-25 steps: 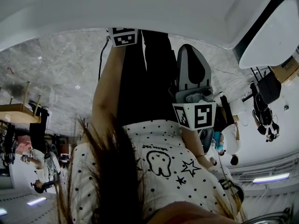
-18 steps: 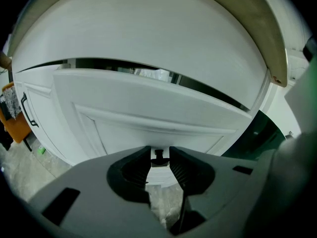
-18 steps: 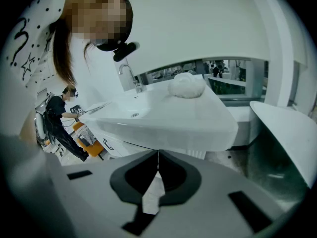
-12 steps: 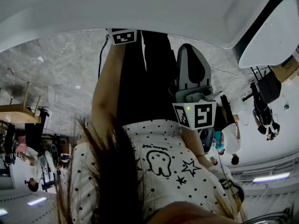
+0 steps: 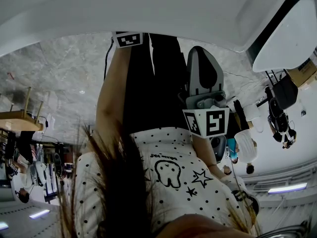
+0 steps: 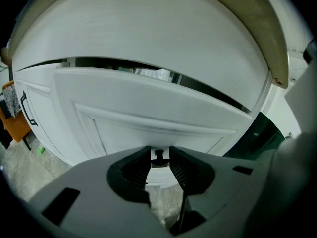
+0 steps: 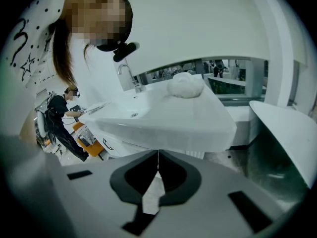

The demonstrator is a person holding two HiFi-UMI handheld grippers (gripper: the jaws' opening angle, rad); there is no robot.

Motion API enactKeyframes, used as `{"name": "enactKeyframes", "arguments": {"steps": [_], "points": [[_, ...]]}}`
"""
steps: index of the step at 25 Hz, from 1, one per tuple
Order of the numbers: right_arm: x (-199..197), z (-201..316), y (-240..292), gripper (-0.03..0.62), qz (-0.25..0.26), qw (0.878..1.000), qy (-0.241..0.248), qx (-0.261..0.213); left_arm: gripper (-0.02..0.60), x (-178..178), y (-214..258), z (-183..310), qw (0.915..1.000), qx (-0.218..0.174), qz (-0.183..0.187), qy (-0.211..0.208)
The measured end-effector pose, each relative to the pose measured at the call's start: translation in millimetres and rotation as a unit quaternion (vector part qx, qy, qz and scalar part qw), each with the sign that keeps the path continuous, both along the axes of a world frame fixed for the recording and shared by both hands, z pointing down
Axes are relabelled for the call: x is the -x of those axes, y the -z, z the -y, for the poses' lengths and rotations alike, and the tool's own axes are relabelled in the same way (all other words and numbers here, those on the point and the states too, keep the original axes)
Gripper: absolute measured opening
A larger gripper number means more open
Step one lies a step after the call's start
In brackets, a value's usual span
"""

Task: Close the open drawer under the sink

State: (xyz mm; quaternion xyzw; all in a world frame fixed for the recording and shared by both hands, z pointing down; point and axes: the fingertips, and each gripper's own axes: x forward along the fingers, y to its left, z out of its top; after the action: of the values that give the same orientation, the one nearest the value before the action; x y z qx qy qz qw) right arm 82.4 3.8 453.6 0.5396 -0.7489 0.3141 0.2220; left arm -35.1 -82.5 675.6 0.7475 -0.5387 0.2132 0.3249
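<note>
No legible text, numbers or brands in any view. The polka-dot shirt point(image 5: 210, 200), near centre, has a short line of print above its tooth drawing point(image 5: 167, 173); it is too small and blurred to read.

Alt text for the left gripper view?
The left tool is closed on the small dark knob of a white drawer front. The drawer is partly pulled out, with a dark gap along its top, beneath the curved white sink.
</note>
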Motion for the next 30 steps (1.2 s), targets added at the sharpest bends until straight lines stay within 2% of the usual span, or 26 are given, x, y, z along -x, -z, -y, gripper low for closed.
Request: {"name": "enactKeyframes", "arguments": {"steps": [7, 13, 30], "points": [[-11.5, -0.7, 1.2, 0.014, 0.002, 1.000, 0.000, -0.001, 0.120, -12.0, 0.8, -0.4, 1.0000, 0.001, 0.001, 0.003], [-0.6, -0.5, -0.8, 0.014, 0.002, 1.000, 0.000, -0.001, 0.120, -0.2, -0.9, 0.3, 1.0000, -0.001, -0.001, 0.002], [-9.2, -5.0, 5.5, 0.014, 0.002, 1.000, 0.003, -0.007, 0.120, -8.9, 1.8, 1.2, 1.0000, -0.005, -0.003, 0.002]]}}
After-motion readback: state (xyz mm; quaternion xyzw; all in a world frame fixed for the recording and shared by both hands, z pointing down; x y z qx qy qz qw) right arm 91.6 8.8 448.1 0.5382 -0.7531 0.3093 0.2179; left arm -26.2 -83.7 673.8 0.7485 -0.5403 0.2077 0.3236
